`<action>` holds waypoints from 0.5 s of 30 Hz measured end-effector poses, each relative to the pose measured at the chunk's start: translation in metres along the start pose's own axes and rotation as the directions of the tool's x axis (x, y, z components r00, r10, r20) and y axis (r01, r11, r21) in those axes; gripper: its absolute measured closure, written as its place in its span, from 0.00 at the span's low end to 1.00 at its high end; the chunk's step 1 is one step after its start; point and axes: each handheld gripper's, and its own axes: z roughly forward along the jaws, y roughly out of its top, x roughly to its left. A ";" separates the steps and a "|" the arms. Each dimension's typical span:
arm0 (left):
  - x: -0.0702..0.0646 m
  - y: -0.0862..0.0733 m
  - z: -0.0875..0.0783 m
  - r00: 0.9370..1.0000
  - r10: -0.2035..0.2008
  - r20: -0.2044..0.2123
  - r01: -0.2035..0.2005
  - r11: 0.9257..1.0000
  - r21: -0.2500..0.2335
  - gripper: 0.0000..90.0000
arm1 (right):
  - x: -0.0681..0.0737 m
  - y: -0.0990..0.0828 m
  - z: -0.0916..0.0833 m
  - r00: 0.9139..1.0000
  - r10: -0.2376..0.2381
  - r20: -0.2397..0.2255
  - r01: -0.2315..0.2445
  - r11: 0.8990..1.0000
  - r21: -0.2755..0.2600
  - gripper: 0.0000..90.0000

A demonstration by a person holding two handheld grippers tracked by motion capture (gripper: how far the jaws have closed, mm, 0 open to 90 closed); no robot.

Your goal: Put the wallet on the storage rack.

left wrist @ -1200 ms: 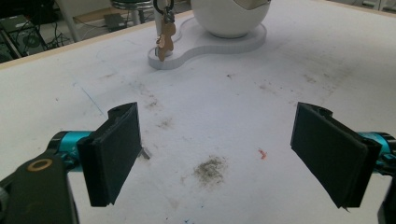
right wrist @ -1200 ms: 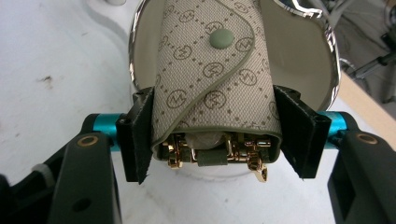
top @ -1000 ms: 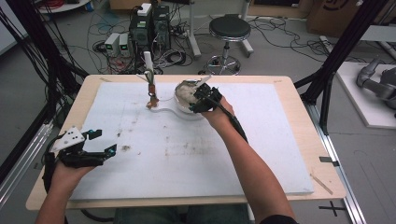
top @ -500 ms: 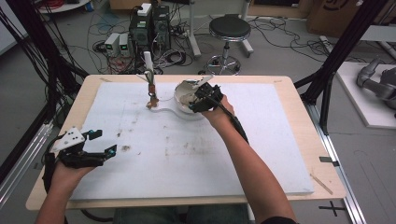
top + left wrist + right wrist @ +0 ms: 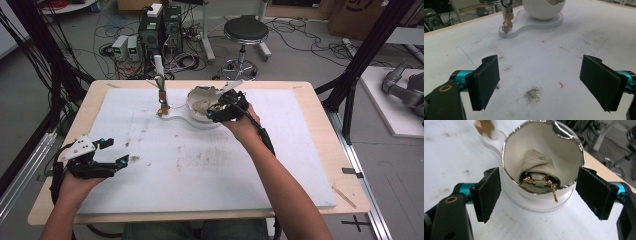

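- Your right gripper (image 5: 537, 195): jaws just opened wide, nothing clamped, flanking the white bowl (image 5: 541, 147), frame centre.
- Beige pouch (image 5: 537, 166) with gold chain (image 5: 549, 185): inside that bowl.
- Your left gripper (image 5: 107, 152): jaws apart, empty, lower left.
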 end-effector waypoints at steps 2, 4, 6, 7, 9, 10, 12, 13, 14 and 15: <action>0.000 0.001 0.003 1.000 0.006 0.007 -0.006 1.000 0.003 0.18 | 0.000 -0.003 -0.003 1.000 0.009 -0.015 -0.010 1.000 -0.012 0.23; 0.001 0.002 0.006 1.000 0.008 0.011 -0.008 1.000 0.005 0.18 | -0.001 -0.010 -0.009 0.999 0.007 -0.035 -0.007 1.000 -0.017 0.23; 0.001 0.004 0.009 1.000 0.010 0.016 -0.010 1.000 0.004 0.18 | -0.002 -0.019 -0.018 0.999 0.006 -0.042 -0.007 1.000 -0.027 0.23; 0.001 0.004 0.010 1.000 0.007 0.016 -0.007 1.000 0.000 0.18 | -0.002 -0.019 -0.018 0.999 0.006 -0.042 -0.007 1.000 -0.027 0.23; 0.001 0.005 0.013 1.000 0.005 0.020 -0.005 1.000 -0.003 0.18 | -0.004 -0.024 -0.024 0.999 0.010 -0.044 -0.012 0.999 -0.043 0.23; 0.001 0.005 0.014 1.000 0.004 0.019 -0.004 1.000 0.000 0.18 | -0.005 -0.027 -0.026 0.999 0.014 -0.047 -0.017 0.999 -0.049 0.23; 0.002 0.005 0.017 1.000 0.004 0.020 -0.004 1.000 0.004 0.18 | -0.008 -0.035 -0.033 0.998 0.027 -0.054 -0.030 0.998 -0.054 0.23; 0.002 0.005 0.018 1.000 0.002 0.019 -0.002 1.000 0.006 0.18 | -0.008 -0.037 -0.036 0.998 0.027 -0.054 -0.030 0.998 -0.059 0.23; 0.002 0.005 0.019 1.000 0.000 0.019 -0.001 1.000 0.006 0.18 | -0.008 -0.037 -0.036 0.998 0.027 -0.054 -0.030 0.998 -0.059 0.23; 0.002 0.006 0.020 1.000 0.002 0.021 -0.002 1.000 0.005 0.18 | -0.008 -0.040 -0.039 0.998 0.025 -0.055 -0.029 0.997 -0.070 0.23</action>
